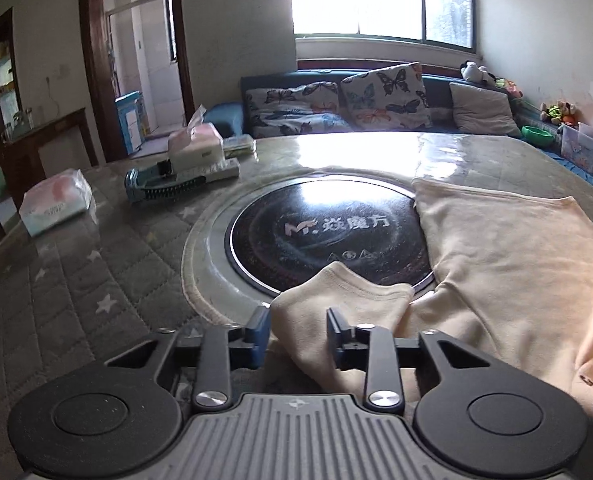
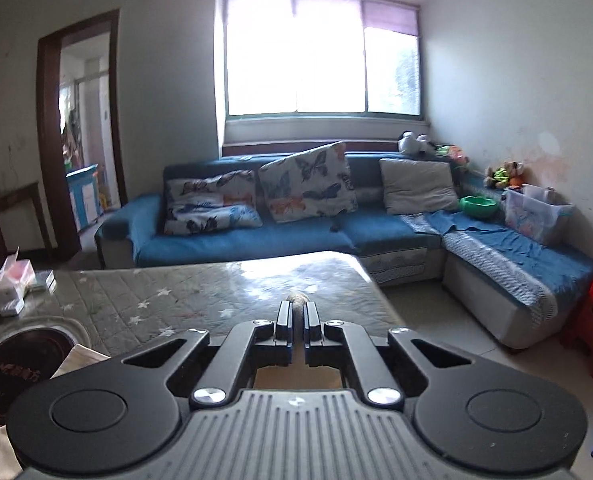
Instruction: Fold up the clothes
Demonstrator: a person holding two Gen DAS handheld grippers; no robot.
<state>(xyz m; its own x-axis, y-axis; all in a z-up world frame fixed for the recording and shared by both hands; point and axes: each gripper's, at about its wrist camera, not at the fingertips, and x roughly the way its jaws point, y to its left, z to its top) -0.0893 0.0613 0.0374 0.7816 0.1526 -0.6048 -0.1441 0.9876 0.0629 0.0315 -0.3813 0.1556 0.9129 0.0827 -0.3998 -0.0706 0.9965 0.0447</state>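
Cream shirt (image 1: 508,264) lies across the tabletop's (image 1: 96,280) near right part, partly over the black round plate (image 1: 328,236). The left gripper (image 1: 298,320) has a sleeve between half-open jaws; the right gripper (image 2: 296,312) pinches a fabric fold, jaws narrow.

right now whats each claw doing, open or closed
Left claw: open, its fingers astride the cream garment's sleeve.
Right claw: shut on a pinch of fabric.
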